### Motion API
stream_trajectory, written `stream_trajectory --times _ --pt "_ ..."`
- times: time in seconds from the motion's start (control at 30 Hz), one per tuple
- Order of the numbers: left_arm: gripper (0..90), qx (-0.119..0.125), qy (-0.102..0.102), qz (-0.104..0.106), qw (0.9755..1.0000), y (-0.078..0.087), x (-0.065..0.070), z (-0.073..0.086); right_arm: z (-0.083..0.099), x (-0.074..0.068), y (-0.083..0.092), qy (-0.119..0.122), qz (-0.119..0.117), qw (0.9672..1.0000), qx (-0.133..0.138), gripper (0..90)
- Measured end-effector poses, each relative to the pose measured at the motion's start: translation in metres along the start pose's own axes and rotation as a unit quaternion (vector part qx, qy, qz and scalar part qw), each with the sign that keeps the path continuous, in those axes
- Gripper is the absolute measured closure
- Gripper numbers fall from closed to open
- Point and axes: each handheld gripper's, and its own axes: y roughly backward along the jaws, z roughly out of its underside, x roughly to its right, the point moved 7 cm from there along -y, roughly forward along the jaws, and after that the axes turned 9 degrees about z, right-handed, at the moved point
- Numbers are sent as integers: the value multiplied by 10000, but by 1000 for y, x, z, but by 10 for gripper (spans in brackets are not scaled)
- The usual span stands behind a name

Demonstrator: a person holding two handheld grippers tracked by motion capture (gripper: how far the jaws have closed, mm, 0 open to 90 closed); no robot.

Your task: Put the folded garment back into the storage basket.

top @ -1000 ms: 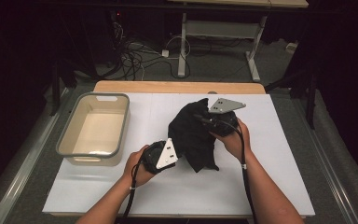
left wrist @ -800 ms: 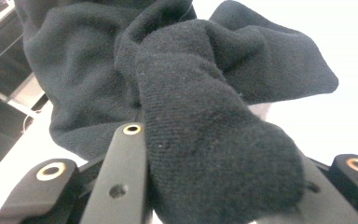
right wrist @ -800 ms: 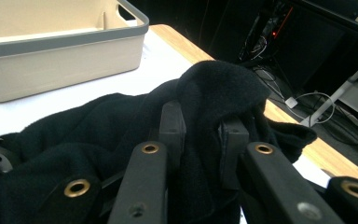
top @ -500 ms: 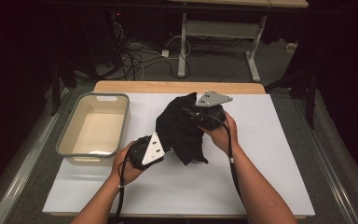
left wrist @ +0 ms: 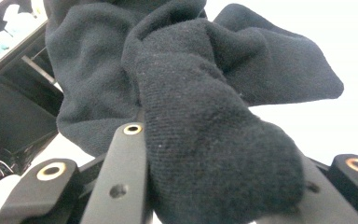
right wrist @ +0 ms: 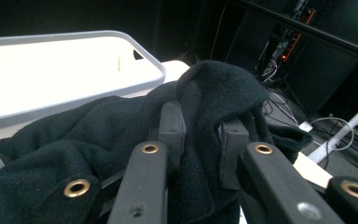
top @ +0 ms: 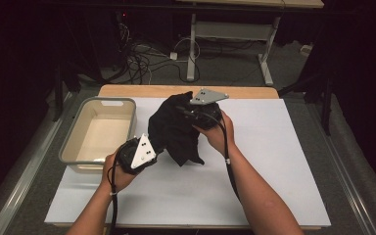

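Bin (top: 78,147) left of cloth (top: 174,129), on table (top: 293,161).

A grey plastic bin (top: 81,138) sat at the left of the white table top (top: 284,161), long side running near to far, pale inside, handle cutout at its far rim. The right gripper view caught the same bin's rim and cutout (right wrist: 135,55). A strip of bare wood edge (top: 254,92) showed along the far side of the table. On the floor beyond lay a tangle of cables (top: 142,56) at far left, next to a white power strip (top: 174,55). A second table's grey metal legs (top: 192,44) stood further back, centre to right. A metal rail (top: 19,181) ran along the left side.
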Motion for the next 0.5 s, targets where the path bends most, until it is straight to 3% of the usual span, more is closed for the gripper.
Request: stream_trajectory --times 0.27,0.5 --pt "692 -2 173 -187 9997 16 -12 9 -14 -9 -10 -10 -81 9999 109 773" --pt "692 -57 337 -401 9986 36 -25 24 -29 -26 -30 7 -223 9996 199 774"
